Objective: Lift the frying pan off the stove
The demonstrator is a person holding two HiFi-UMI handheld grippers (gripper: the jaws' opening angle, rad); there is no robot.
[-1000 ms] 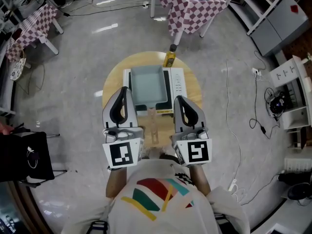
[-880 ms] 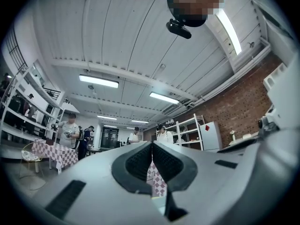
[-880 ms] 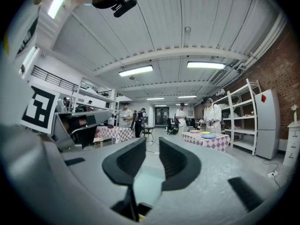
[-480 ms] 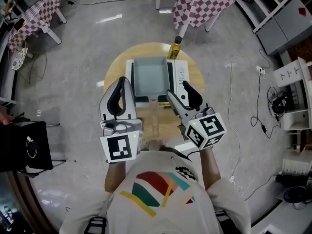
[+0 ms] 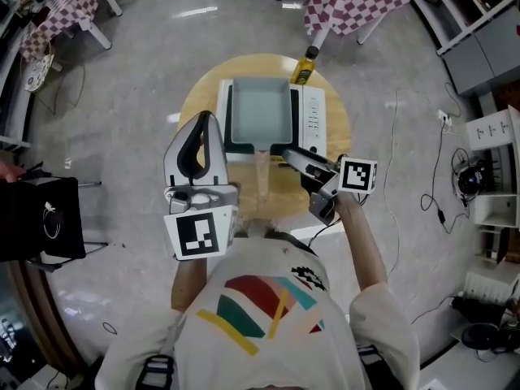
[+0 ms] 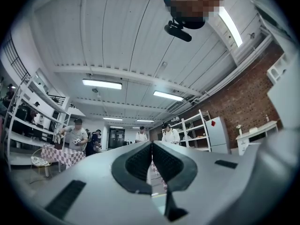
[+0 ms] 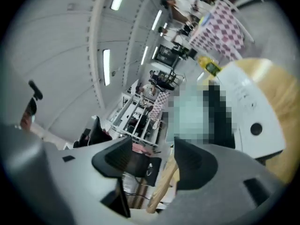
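Observation:
A square pale-blue frying pan (image 5: 260,112) sits on the white stove (image 5: 314,116), its wooden handle (image 5: 262,175) pointing back at me. My right gripper (image 5: 294,162) lies turned on its side just right of the handle, and its jaws are opening. In the right gripper view the handle (image 7: 161,191) shows in the gap of the right gripper (image 7: 150,161), with neither pad pressing on it. My left gripper (image 5: 204,119) stands upright left of the handle, shut and empty. In the left gripper view, the left gripper (image 6: 152,158) points up at the ceiling.
The stove stands on a small round wooden table (image 5: 199,108). A yellow bottle (image 5: 305,70) stands at the stove's far right corner. Checked-cloth tables (image 5: 349,2) and shelving lie farther off, and cables trail over the grey floor (image 5: 422,185) to the right.
My right gripper has rolled onto its side, moved in towards the pan's handle and gone from shut to open. The left gripper has barely moved.

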